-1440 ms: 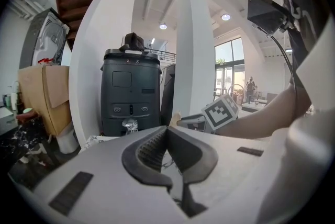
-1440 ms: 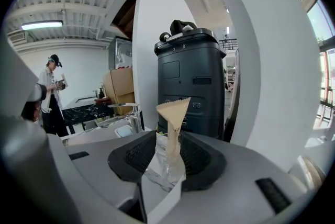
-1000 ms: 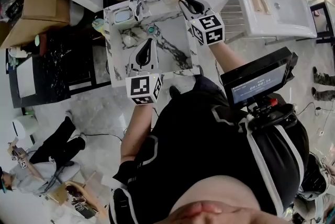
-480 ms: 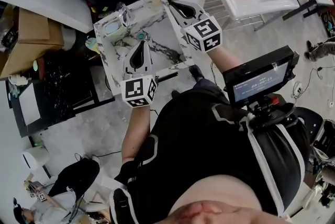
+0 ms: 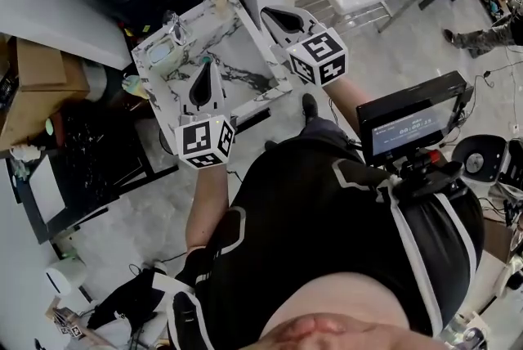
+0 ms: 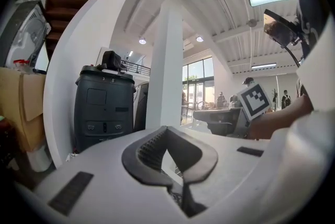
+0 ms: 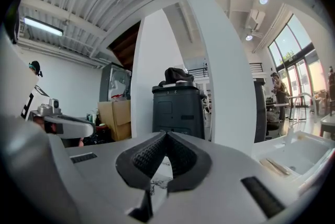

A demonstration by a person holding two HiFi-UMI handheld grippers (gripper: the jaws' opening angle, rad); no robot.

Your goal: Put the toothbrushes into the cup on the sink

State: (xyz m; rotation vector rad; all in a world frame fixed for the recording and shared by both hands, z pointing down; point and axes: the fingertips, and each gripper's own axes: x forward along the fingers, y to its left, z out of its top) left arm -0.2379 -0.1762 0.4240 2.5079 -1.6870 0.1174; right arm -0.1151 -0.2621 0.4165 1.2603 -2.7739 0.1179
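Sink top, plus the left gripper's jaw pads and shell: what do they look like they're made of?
Sink top: white with dark grey veins, smooth. Marble or a marble-look laminate, can't tell which.
Left gripper pads: black, matte, finely ribbed. Likely rubber or soft plastic.
Shell: plain white, matte. Likely moulded or printed plastic.

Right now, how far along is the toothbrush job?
Done: cannot tell; things on the marble sink top are too small to read. In hand: nothing; left gripper shut empty, right gripper has just closed on nothing. Left: no toothbrush shows lying loose.
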